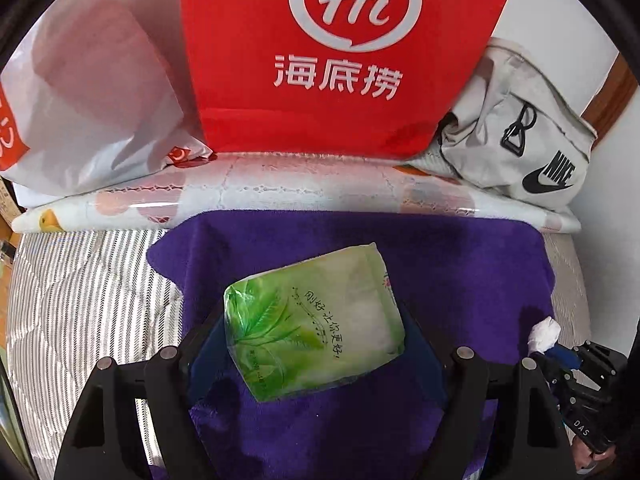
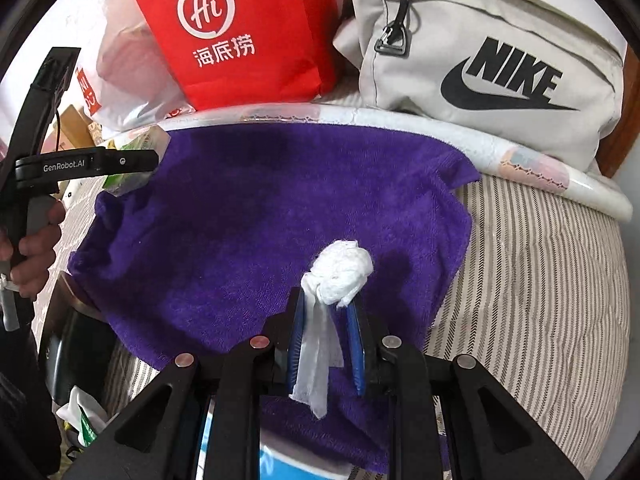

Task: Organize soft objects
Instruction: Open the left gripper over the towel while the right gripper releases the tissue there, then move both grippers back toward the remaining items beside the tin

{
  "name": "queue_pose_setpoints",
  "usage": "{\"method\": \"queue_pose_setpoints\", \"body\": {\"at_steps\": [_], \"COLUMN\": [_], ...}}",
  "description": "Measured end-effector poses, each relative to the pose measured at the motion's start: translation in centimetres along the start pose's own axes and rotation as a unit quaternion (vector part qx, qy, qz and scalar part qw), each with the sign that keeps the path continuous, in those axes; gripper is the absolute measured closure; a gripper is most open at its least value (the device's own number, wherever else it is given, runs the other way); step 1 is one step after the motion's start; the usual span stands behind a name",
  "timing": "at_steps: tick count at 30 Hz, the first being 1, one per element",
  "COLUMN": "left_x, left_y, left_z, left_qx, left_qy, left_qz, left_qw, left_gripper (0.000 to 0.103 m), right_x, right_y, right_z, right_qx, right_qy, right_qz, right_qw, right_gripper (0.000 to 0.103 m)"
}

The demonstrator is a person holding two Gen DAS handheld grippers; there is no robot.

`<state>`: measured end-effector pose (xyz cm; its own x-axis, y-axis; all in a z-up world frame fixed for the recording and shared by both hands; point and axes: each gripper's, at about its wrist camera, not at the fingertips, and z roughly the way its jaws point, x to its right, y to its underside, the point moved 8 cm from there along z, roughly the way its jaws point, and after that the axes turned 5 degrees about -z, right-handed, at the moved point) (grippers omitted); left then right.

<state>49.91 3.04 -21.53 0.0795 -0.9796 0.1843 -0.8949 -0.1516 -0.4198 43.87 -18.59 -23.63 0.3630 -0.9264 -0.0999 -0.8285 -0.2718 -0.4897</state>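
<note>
- The surface is a bed with a quilted cover (image 2: 540, 300) in fine grey and white stripes, stitched in a diamond pattern.
- A purple towel (image 2: 260, 220) lies spread flat on that cover; its far edge reaches a folded white quilt (image 1: 280, 188) with pastel patches and a lacy trim.
- Beyond the quilt, things are lined against a white wall (image 1: 560, 8): a translucent white plastic bag (image 1: 92, 92) with a red label on the left, a red paper bag (image 1: 340, 60) with a white "Hi" logo in the middle, and a light grey Nike bag (image 2: 500, 60) on the right.
- A strip of brown wood (image 1: 612, 96) shows at the right edge, beside the wall.
- The left gripper (image 1: 314, 320) stands wide, its two fingers pressing on either side of a green tissue pack (image 1: 312, 320), which is held tilted above the towel's middle.
- The right gripper (image 2: 326, 320) is nearly pressed together, its blue pads (image 2: 296, 340) pinching a white crumpled tissue (image 2: 340, 272); the wad sticks out past the fingertips and a loose tail hangs back between the fingers, over the towel's near right part.
- In the right wrist view a person's hand (image 2: 32, 248) grips the handle of the left gripper at the left edge.
- Clutter to the left of the bed is too blurred to name.
</note>
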Motion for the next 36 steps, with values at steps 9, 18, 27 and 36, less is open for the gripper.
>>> {"method": "queue_pose_setpoints", "body": {"at_steps": [9,18,27,36], "left_x": [0.2,-1.4,-3.0,-3.2], "left_y": [0.4,1.8,6.7,15.4], "left_z": [0.6,-3.2,-10.6,-17.8], "left_qx": [-0.012,0.004,0.034,0.097], "left_qy": [0.021,0.017,0.02,0.048], "left_qz": [-0.004,-0.02,-0.02,0.0], "left_qw": [0.9997,0.9997,0.999,0.9941], "left_gripper": [0.013,0.013,0.013,0.013], "right_x": [-0.1,-1.0,-3.6,-8.7], "right_y": [-0.1,0.2,2.5,8.2], "right_z": [0.1,-3.1,-9.7,-16.8], "right_qx": [0.002,0.014,0.053,0.121], "right_qy": [-0.006,0.027,0.05,0.048], "right_qz": [0.008,0.01,0.016,-0.005], "right_qw": [1.0,1.0,0.997,0.991], "right_gripper": [0.041,0.032,0.024,0.024]}}
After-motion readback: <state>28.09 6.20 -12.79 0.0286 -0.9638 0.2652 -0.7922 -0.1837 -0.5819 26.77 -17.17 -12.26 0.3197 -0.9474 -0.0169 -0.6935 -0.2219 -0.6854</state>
